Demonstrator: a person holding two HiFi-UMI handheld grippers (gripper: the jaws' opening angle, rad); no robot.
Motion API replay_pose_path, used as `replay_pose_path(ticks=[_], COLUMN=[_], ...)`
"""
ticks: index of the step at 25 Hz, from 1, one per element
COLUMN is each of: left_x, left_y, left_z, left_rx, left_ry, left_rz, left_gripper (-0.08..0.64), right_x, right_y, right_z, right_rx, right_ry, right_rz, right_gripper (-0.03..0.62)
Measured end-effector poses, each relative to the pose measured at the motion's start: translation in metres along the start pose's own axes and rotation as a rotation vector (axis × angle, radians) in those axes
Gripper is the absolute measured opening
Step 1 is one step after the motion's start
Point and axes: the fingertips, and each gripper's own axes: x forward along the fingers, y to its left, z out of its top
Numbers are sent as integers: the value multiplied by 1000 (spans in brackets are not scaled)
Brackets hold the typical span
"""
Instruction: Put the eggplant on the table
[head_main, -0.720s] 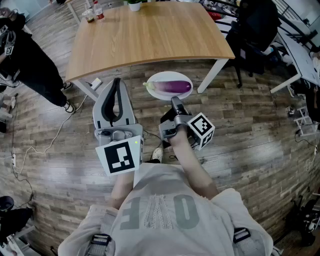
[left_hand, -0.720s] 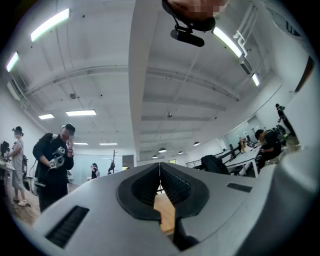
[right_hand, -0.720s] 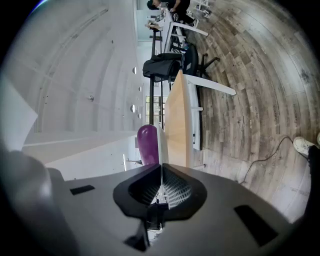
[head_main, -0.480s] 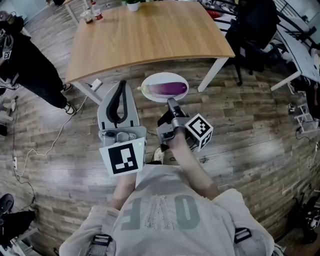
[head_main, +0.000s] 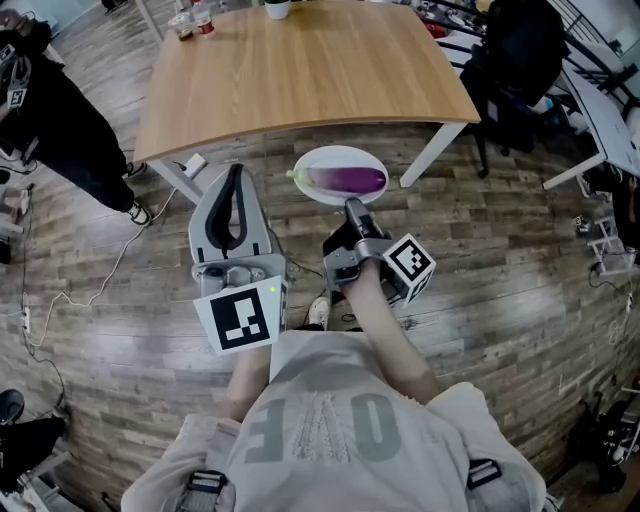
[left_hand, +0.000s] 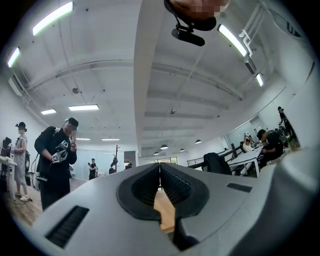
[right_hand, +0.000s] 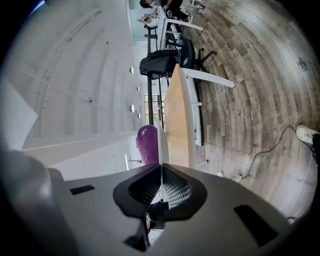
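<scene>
A purple eggplant (head_main: 347, 180) lies on a white plate (head_main: 318, 158) that hangs in the air just before the near edge of the wooden table (head_main: 300, 70). My right gripper (head_main: 352, 206) is shut on the plate's near rim. In the right gripper view the plate's thin edge (right_hand: 162, 142) runs out from between the jaws of the gripper (right_hand: 161, 172), with the eggplant (right_hand: 148, 145) on one side and the table (right_hand: 179, 120) beyond. My left gripper (head_main: 236, 172) is to the left of the plate, shut and empty (left_hand: 160, 172).
A person in black (head_main: 50, 110) stands left of the table. Bottles (head_main: 190, 20) and a white pot (head_main: 275, 8) sit at the table's far edge. A chair with a black jacket (head_main: 510, 60) is at the right. A cable (head_main: 110, 270) trails over the wooden floor.
The plate with the eggplant stays in my right gripper's hold and only sways slightly in front of the table edge. The left gripper keeps its place.
</scene>
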Motion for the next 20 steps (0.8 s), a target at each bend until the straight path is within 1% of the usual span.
replay_pose_path(ticks=[5, 8, 9, 11, 14, 20], left_x=[12, 21, 23, 28, 41, 83], left_y=[34, 50, 51, 52, 55, 61], left_z=[-13, -27, -32, -39, -44, -58], left_rx=[-9, 36, 46, 35, 34, 36], left_ry=[5, 26, 38, 54, 53, 51], left_rz=[8, 21, 27, 31, 27, 63], left_gripper=[9, 9, 9, 9, 9, 9], right_x=[24, 38, 42, 47, 61, 114], right_y=[-3, -1, -2, -5, -6, 1], right_z=[-12, -13, -12, -7, 1, 18], right_rx=[-15, -35, -37, -32, -32, -44], right_ry=[-12, -21, -23, -29, -36, -1], right_rz=[-14, -16, -22, -34, -42, -37], right_gripper=[26, 25, 25, 25, 25, 25])
